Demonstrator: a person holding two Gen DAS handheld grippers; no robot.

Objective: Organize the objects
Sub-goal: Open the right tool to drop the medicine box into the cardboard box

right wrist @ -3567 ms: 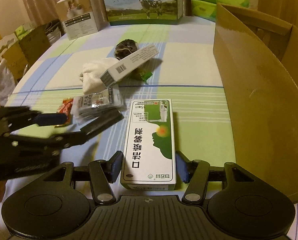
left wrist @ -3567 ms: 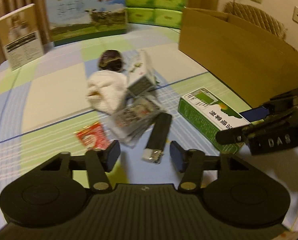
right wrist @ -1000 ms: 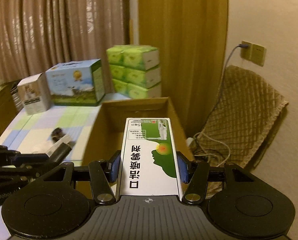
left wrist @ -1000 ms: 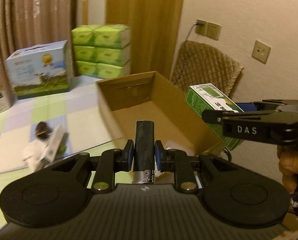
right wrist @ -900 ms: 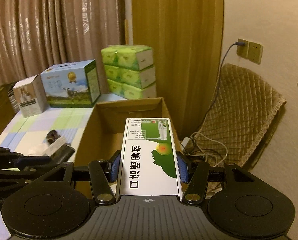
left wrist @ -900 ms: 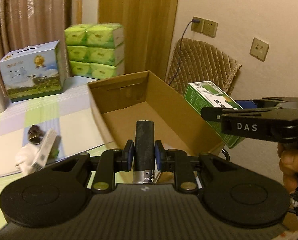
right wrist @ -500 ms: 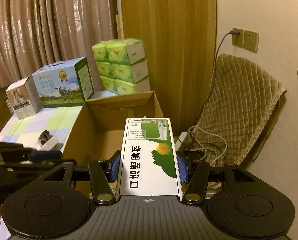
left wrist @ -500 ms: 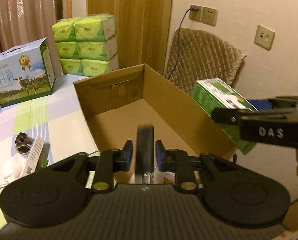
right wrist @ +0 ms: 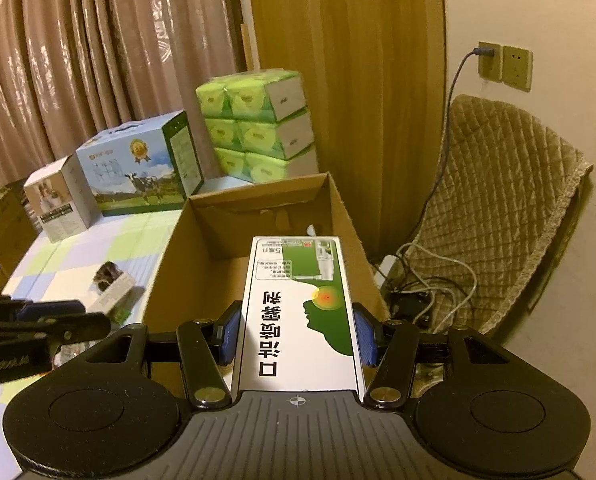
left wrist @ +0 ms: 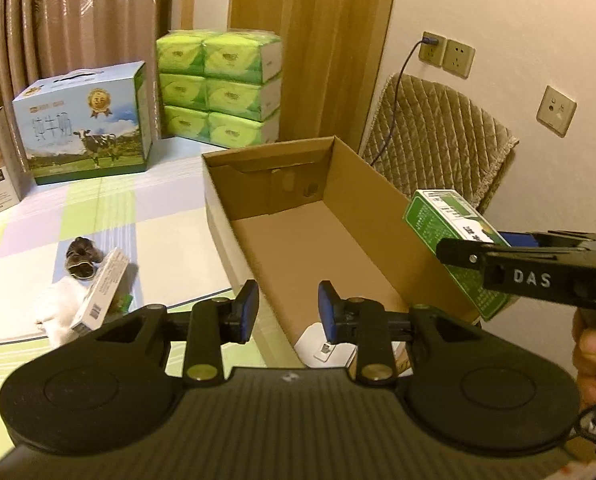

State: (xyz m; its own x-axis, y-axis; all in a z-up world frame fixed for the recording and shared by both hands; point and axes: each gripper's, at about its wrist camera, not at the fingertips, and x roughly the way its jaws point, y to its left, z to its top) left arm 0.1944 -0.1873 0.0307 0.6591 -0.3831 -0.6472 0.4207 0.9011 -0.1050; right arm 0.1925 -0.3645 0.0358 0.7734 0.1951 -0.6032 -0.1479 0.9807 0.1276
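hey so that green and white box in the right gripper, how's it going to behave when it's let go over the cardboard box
The green and white box looks like light, stiff card; the right gripper pinches its flat sides without visible denting. Flat-faced, it probably won't roll, likely landing flat in the cardboard box.

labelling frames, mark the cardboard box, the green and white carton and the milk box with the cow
cardboard box [left wrist: 330, 248], left wrist view, bare inside floor
green and white carton [right wrist: 298, 312], right wrist view, printed top face
milk box [left wrist: 82, 128], left wrist view, front face

Cardboard box [left wrist: 298, 240] sits at table [left wrist: 170, 240] edge; milk carton [left wrist: 82, 120] left of tissue packs [left wrist: 218, 88], both behind it.
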